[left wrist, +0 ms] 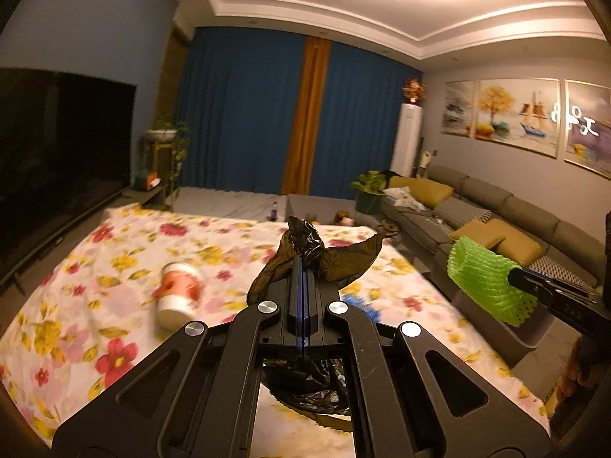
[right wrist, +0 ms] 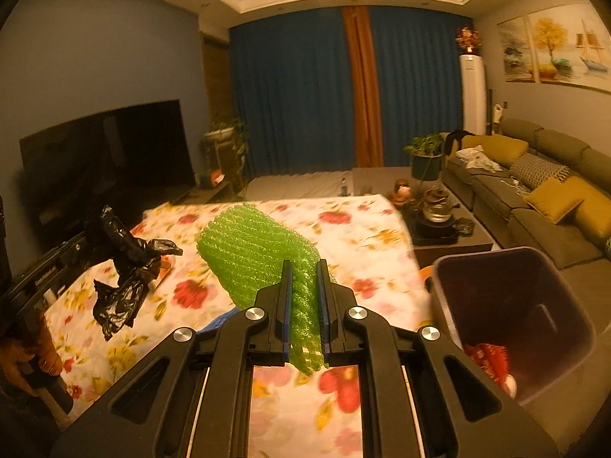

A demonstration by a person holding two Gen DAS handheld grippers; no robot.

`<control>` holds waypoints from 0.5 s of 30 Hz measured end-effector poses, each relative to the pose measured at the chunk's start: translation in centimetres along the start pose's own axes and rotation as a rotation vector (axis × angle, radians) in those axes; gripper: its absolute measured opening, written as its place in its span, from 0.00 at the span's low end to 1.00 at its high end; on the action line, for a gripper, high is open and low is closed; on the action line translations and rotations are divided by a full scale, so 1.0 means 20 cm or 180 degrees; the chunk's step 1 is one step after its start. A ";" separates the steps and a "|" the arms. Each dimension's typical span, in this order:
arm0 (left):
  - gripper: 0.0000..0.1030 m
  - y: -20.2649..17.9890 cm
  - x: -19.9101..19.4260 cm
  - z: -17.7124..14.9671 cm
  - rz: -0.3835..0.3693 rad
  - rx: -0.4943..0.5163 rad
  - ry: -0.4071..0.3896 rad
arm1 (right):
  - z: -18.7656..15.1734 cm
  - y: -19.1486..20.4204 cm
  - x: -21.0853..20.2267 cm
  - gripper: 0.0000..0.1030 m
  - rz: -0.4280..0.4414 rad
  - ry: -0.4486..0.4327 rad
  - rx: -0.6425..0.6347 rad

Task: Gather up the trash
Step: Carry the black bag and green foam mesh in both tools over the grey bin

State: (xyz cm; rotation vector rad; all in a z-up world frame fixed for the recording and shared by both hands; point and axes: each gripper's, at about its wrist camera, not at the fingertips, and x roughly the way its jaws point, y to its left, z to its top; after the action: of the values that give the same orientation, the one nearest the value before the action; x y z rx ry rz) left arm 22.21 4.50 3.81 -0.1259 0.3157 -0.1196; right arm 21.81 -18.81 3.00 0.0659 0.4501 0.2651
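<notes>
Between the right gripper's (right wrist: pixel 304 301) fingers, clamped tight: green foam net (right wrist: pixel 256 252), lifted off the table (right wrist: pixel 362 236), bin (right wrist: pixel 511 316) just to its right. Left gripper (left wrist: pixel 303 278) is clenched on a black plastic bag (left wrist: pixel 305 240), also held up. Bin already has red trash at the bottom. Left to do, I'd say: drop both pieces in, then grab the paper cup (left wrist: pixel 177 294) lying on the floral cloth.

Living room: sofa (right wrist: pixel 542 194), television (right wrist: pixel 110 149)
</notes>
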 end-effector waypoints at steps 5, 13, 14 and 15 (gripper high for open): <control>0.00 -0.21 0.05 0.05 -0.0195 0.0148 -0.0054 | 0.03 -0.17 -0.09 0.12 -0.0135 -0.0120 0.0149; 0.00 -0.60 0.21 0.11 -0.0607 0.0264 -0.0015 | 0.05 -0.45 -0.23 0.12 -0.0434 -0.0297 0.0390; 0.00 -0.65 0.23 0.11 -0.0667 0.0271 -0.0011 | 0.05 -0.48 -0.24 0.12 -0.0474 -0.0311 0.0421; 0.00 -0.69 0.24 0.12 -0.0704 0.0276 -0.0008 | 0.05 -0.53 -0.26 0.12 -0.0536 -0.0331 0.0465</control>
State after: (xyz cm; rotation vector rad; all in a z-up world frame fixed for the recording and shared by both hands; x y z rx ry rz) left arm 26.15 -9.48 6.48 -0.0749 0.2930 -0.3517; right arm 20.21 -30.50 4.79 0.1831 0.3687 0.0626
